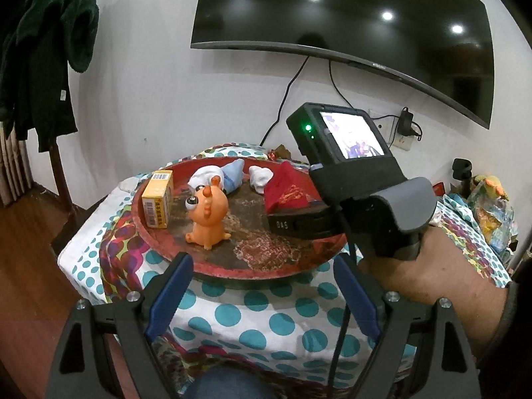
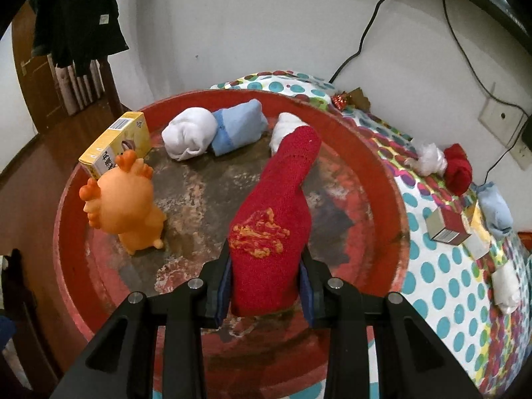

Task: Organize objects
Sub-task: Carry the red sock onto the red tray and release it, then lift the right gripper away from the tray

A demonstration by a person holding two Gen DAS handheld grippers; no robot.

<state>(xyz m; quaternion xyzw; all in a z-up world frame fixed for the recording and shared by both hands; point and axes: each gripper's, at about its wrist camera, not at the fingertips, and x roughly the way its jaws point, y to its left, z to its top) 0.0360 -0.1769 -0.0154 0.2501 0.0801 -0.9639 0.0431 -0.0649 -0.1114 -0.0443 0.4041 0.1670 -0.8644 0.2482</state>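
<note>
Right gripper (image 2: 266, 286) clamping red sock (image 2: 276, 212) — left gripper (image 1: 262, 296) wide — over red tray (image 2: 375, 179), dotted tablecloth (image 2: 449, 276)

Polka-dot-clothed table (image 2: 445, 286) bearing round red tray (image 2: 395, 199), rolled socks (image 2: 459, 166), small box (image 2: 447, 227).

Red sock (image 2: 271, 232) with gold embroidery, hanging limp above red tray (image 2: 365, 173).

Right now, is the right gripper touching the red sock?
Touching: in the right wrist view the right gripper is shut on the red sock, both pads pressing its sides.
</note>
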